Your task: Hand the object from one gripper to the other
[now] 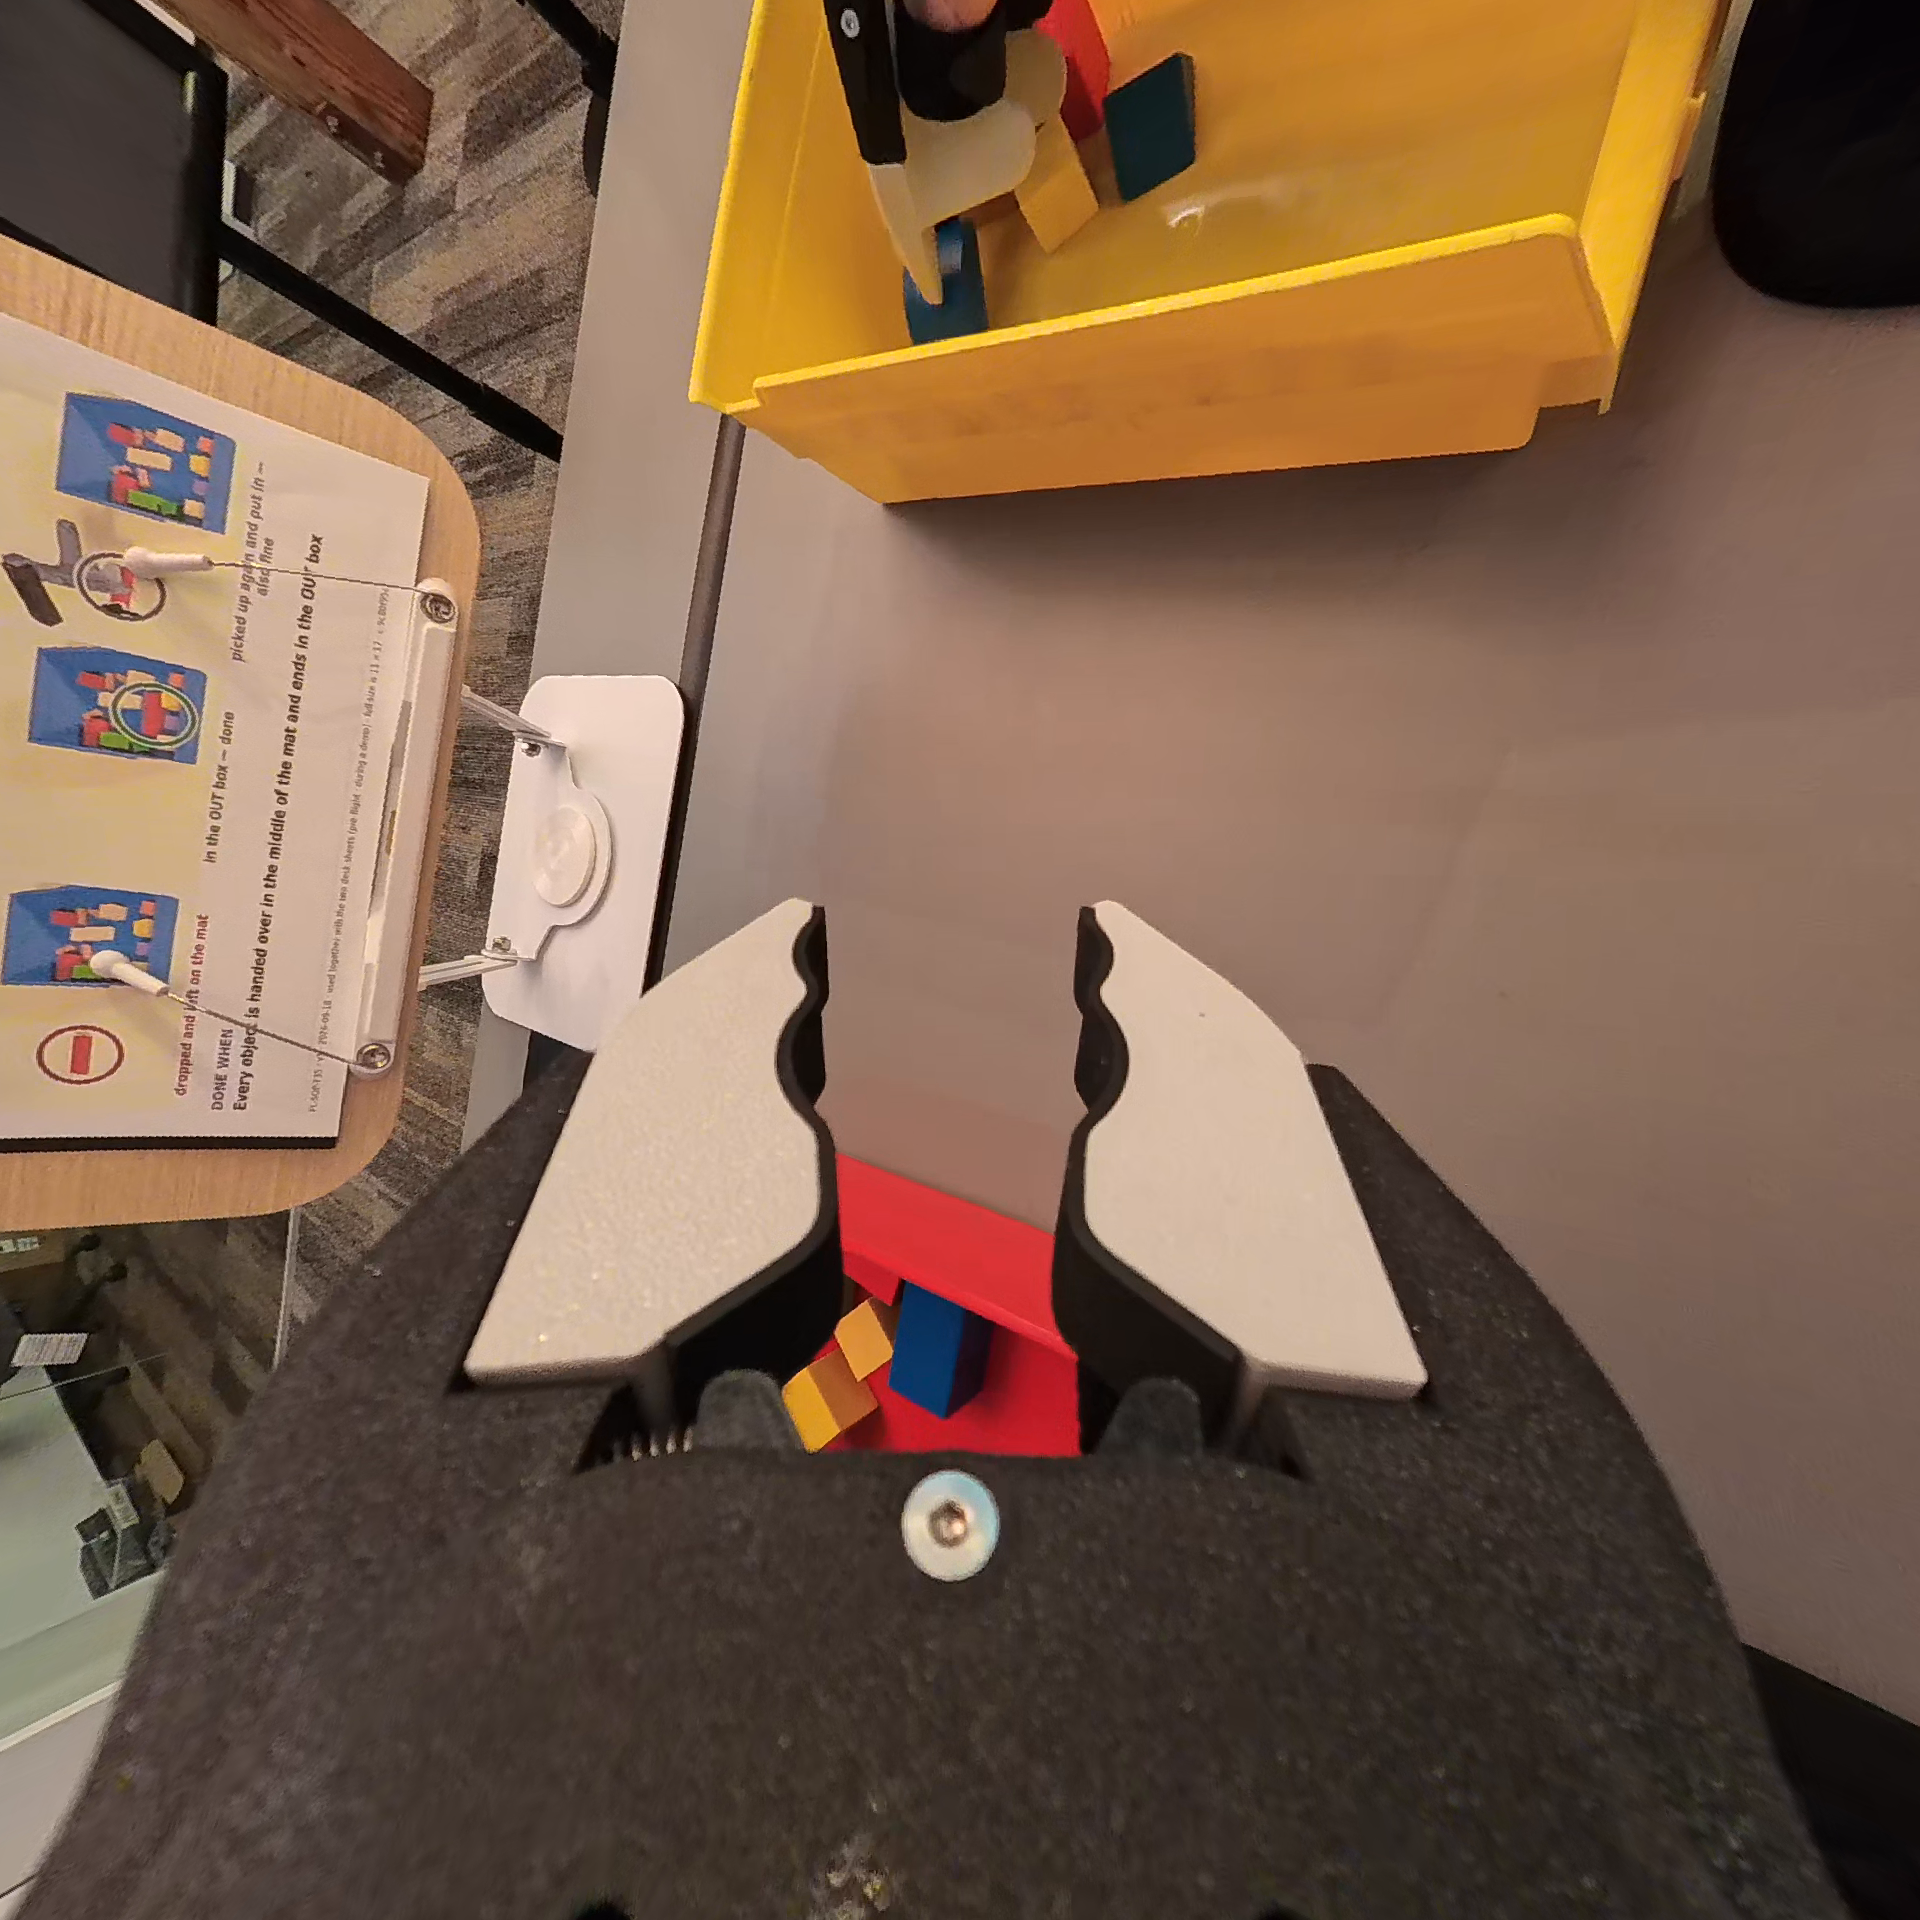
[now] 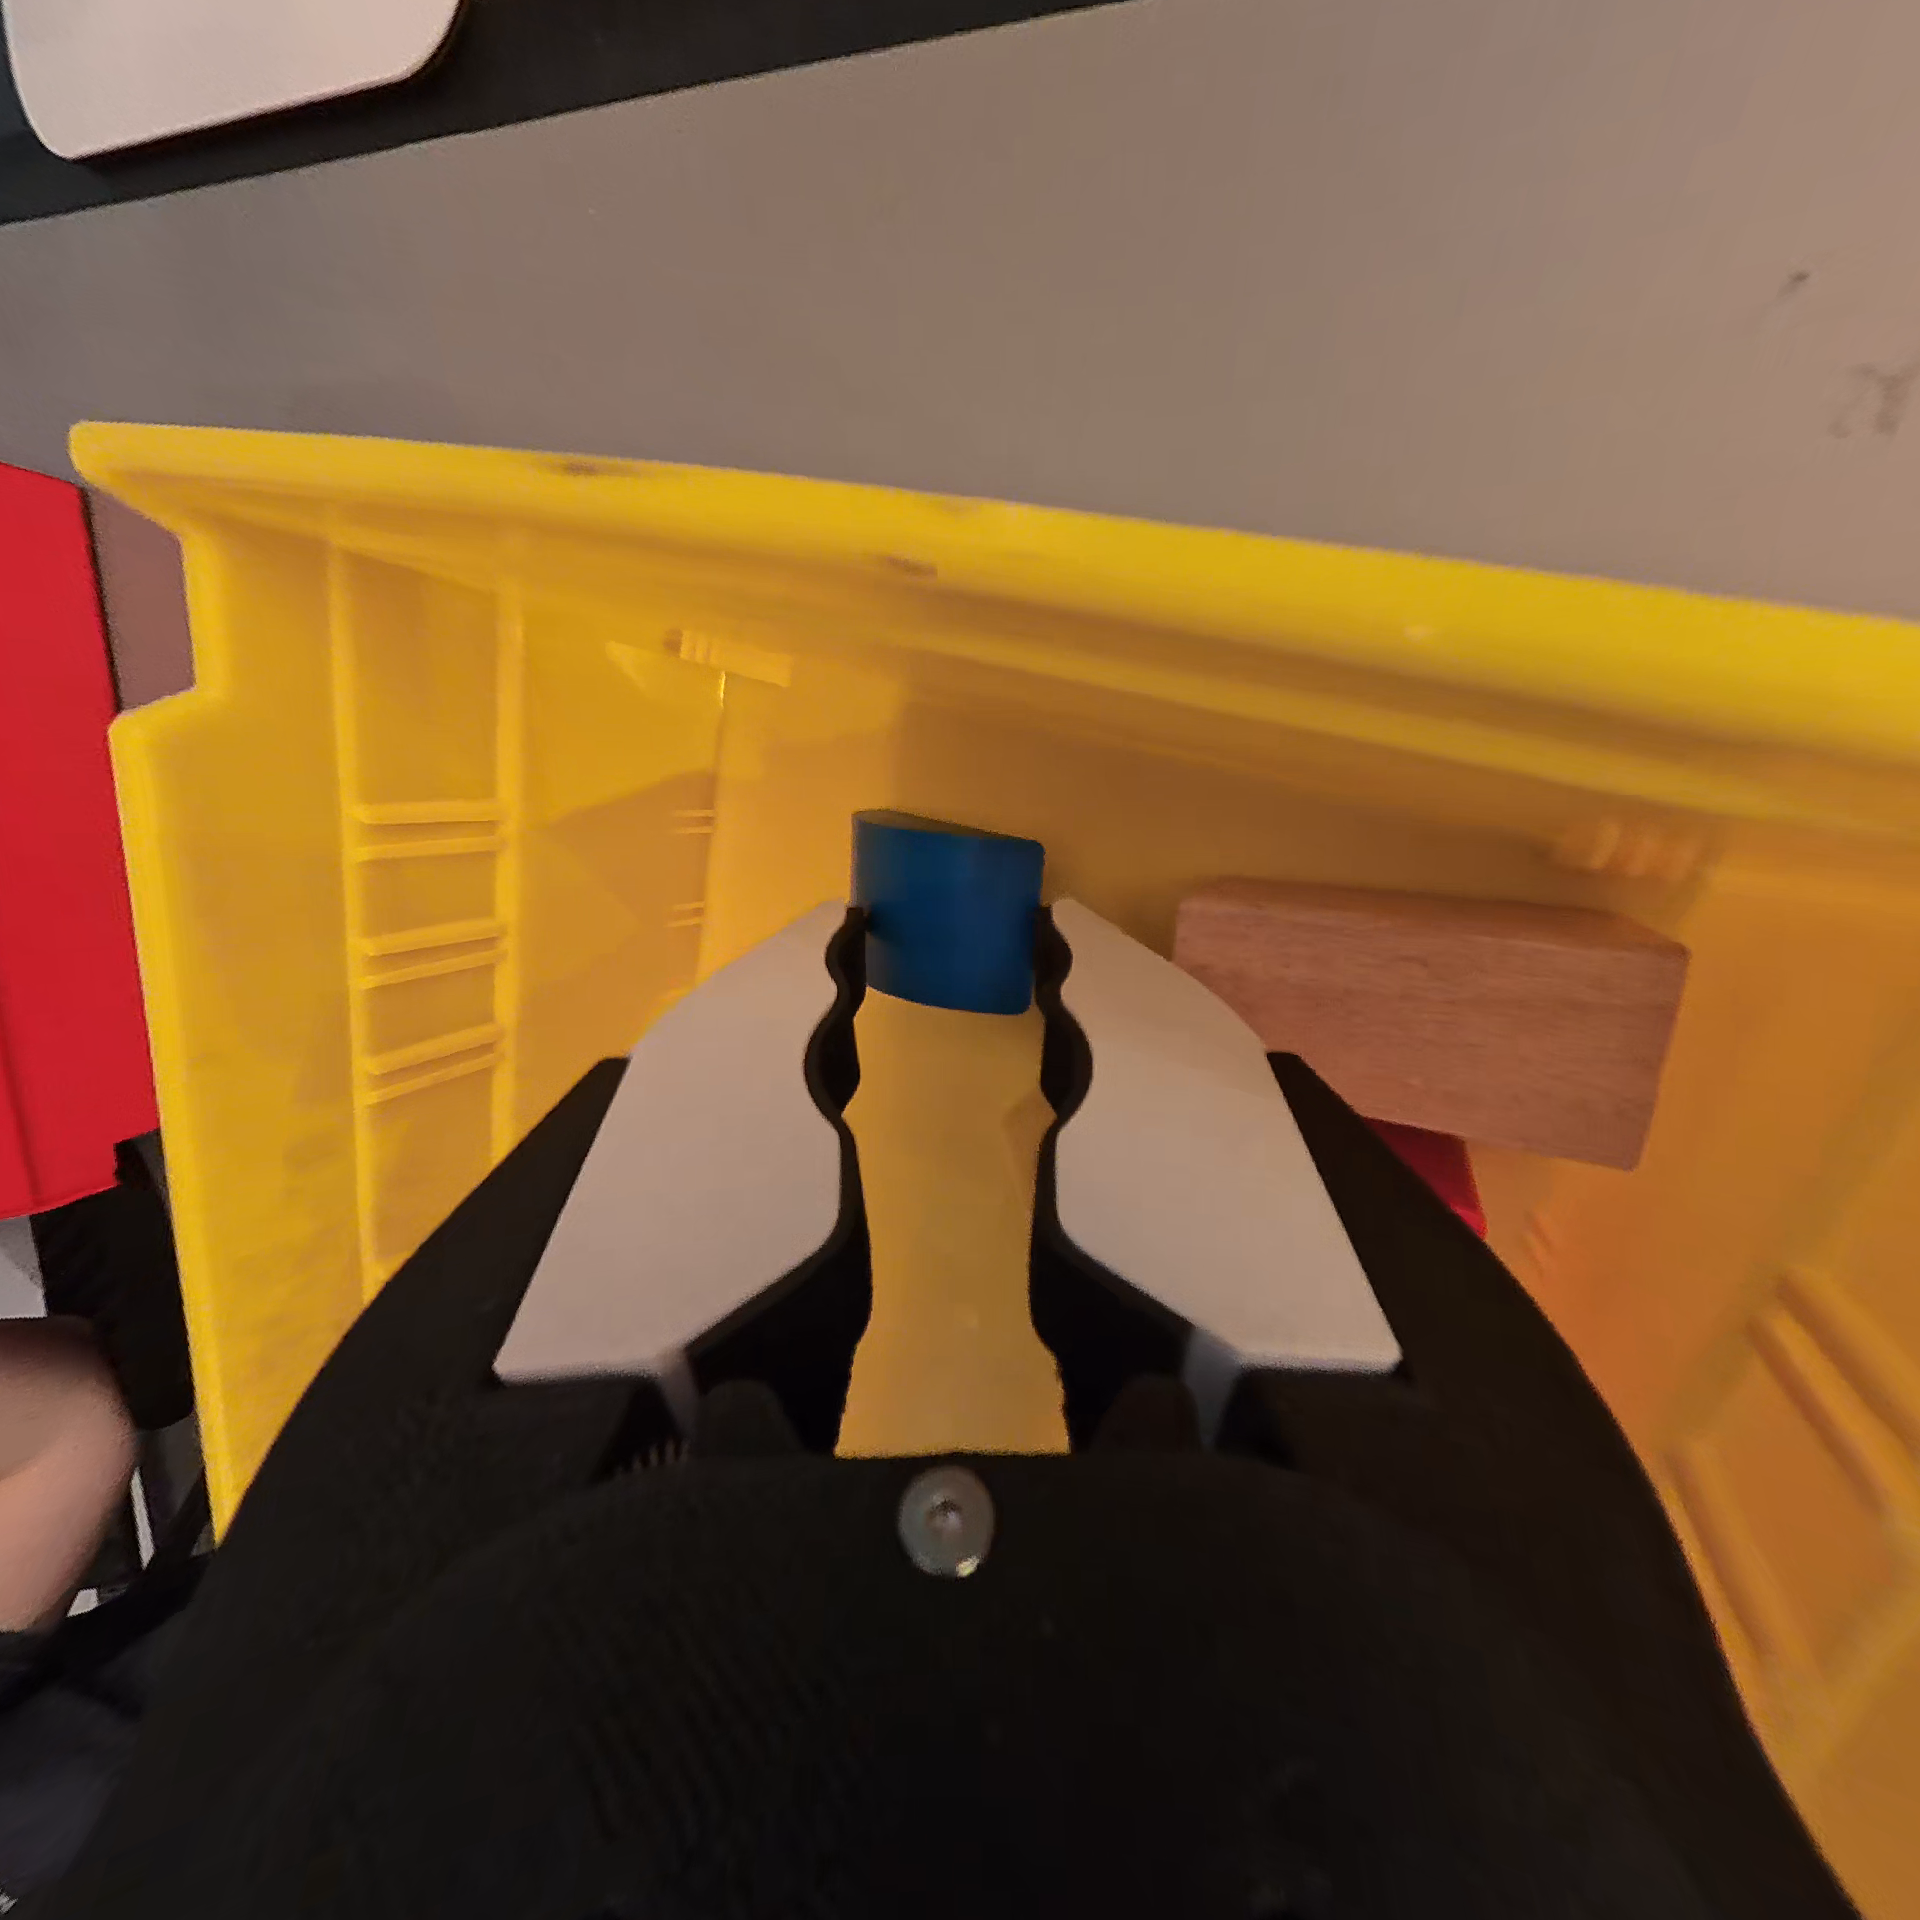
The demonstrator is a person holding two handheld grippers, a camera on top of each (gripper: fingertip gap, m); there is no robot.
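Grey table [image 1: 1299,727], patterned carpet [image 1: 499,260]

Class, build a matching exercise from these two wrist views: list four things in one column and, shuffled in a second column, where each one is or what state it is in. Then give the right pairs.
Things
1. left gripper
2. right gripper
3. plain wooden block
4. red bin

Places or states
A. lies inside the yellow bin, beside the gripped block
B. shut on the blue block
C. sits beneath the left gripper, holding blocks
D. open and empty above the grey table

Pairs: 1-D, 2-B, 3-A, 4-C
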